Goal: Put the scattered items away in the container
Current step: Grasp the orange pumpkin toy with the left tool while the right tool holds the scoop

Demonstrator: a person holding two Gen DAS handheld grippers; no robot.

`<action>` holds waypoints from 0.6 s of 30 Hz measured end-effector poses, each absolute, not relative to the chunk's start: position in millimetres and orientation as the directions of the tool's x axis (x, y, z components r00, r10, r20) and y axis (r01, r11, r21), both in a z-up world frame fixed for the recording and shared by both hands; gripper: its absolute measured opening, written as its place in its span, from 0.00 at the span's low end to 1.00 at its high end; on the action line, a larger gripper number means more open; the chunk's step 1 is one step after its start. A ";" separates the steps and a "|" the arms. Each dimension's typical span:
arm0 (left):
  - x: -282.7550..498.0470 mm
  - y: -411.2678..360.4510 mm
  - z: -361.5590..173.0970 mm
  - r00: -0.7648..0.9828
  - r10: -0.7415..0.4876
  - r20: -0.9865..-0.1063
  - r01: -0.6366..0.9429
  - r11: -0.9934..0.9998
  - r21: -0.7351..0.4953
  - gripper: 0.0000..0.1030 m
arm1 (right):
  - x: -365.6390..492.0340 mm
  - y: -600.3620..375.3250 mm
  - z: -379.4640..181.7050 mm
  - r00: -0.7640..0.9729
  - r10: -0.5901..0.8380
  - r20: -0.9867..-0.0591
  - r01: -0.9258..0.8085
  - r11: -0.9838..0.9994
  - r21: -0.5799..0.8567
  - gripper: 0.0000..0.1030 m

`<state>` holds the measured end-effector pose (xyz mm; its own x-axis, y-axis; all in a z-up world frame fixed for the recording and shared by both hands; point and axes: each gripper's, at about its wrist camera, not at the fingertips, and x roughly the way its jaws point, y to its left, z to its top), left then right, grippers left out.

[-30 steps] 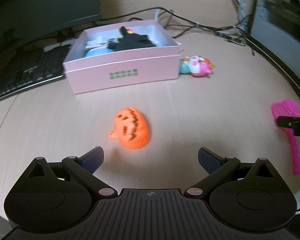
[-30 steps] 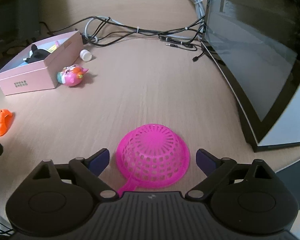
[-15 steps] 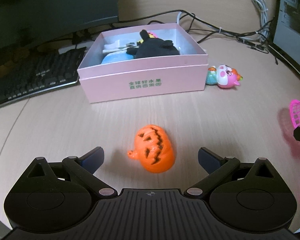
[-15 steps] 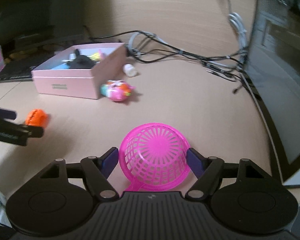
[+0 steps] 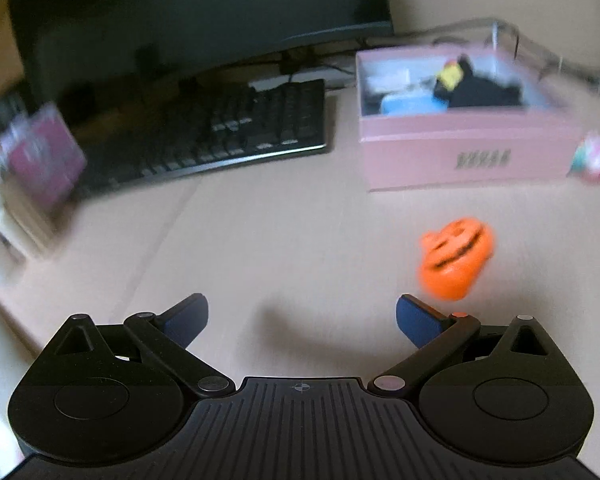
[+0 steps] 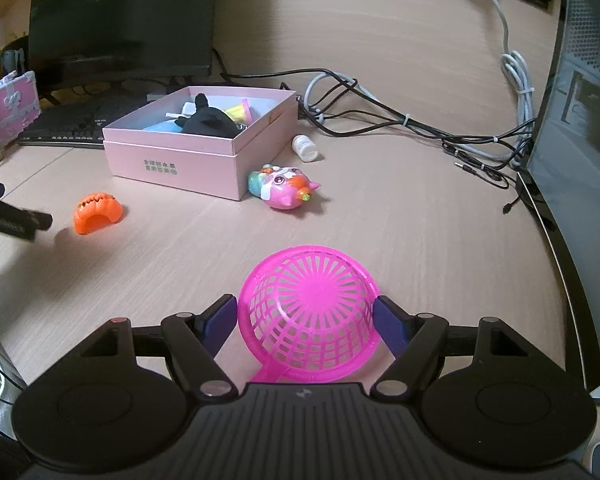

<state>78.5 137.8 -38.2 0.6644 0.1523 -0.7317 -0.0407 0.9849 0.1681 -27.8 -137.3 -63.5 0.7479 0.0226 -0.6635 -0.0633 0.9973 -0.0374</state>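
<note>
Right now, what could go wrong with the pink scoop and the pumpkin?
The right gripper pinches the pink strainer on its rounded mesh bowl, so it might slip or pop out. The pink box already holds toys, so the strainer may sit proud. The orange pumpkin lies outside the open left gripper, which might nudge it.

One pink box [image 6: 188,160], one pumpkin [image 6: 97,213], one strainer [image 6: 308,312], one keyboard [image 5: 220,136]

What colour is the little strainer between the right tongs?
Bright pink strainer, with an open grid pattern; clearest in the right wrist view.
</note>
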 end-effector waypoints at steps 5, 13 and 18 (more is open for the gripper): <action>82.5 101.4 -34.5 0.666 0.020 -0.746 0.019 0.999 0.044 0.99 | -26.7 -135.1 -63.5 0.749 0.026 -0.662 -0.074 0.996 -0.044 0.73; 119.8 66.9 -52.5 0.636 0.100 -0.766 -0.041 0.995 0.096 0.72 | -32.0 -139.4 -61.2 0.760 0.001 -0.650 -0.069 0.994 -0.080 0.73; 127.9 71.7 -56.4 0.627 0.096 -0.773 -0.058 0.995 0.077 0.67 | -35.5 -149.4 -62.2 0.756 -0.016 -0.654 -0.047 0.996 -0.079 0.73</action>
